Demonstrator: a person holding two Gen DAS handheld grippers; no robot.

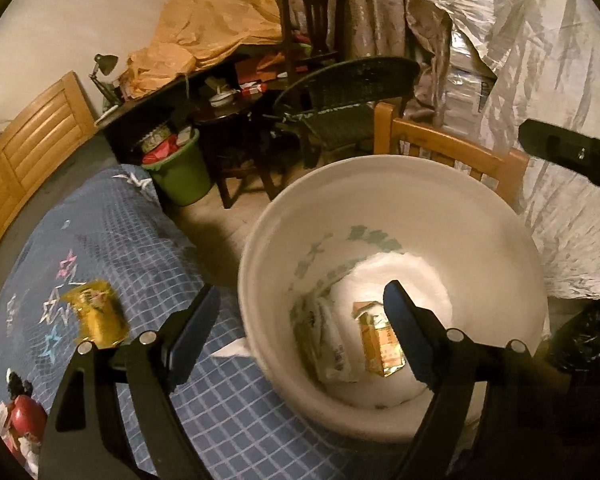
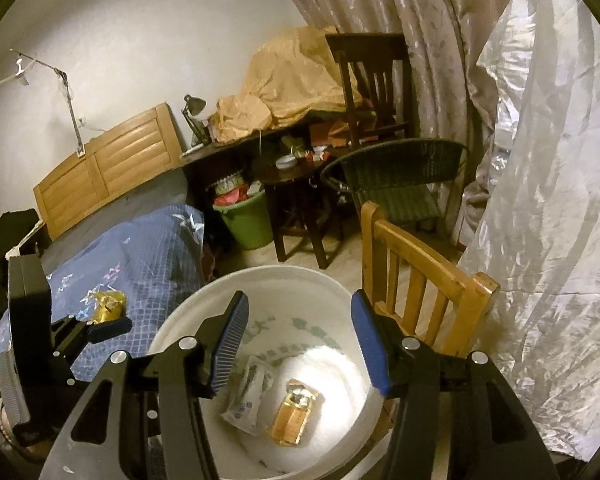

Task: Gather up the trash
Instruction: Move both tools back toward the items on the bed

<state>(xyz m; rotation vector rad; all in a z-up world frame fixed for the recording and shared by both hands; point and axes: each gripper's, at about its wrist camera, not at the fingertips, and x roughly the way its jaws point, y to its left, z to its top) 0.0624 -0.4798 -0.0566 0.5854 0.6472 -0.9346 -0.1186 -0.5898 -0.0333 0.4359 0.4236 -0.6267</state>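
- The gold wrapper (image 1: 96, 314) lies on the blue checked bedspread (image 1: 148, 248) at the left of the left wrist view, near the white bucket (image 1: 256, 240) but apart from it; in the right wrist view it shows small at the left edge (image 2: 109, 306).
- It looks like crinkled foil: probably very light, soft and slick, so it may slide or crush rather than resist. A raised fold or a free edge seems the best place to pinch, pressing slightly into the soft bedding.
- Already inside the bucket, at lower centre: an orange-gold carton (image 1: 380, 340) and a pale printed packet (image 1: 332, 344), side by side on the white bottom.
- The left gripper (image 1: 300, 328) has its jaws wide apart and holds nothing; one finger is over the bedspread, the other over the bucket mouth.
- The right gripper (image 2: 298, 340) is likewise spread and empty, above the bucket opening.
- A pine chair (image 2: 416, 280) stands just beyond the bucket; a green bin (image 2: 246, 216) sits further back, mid-frame.
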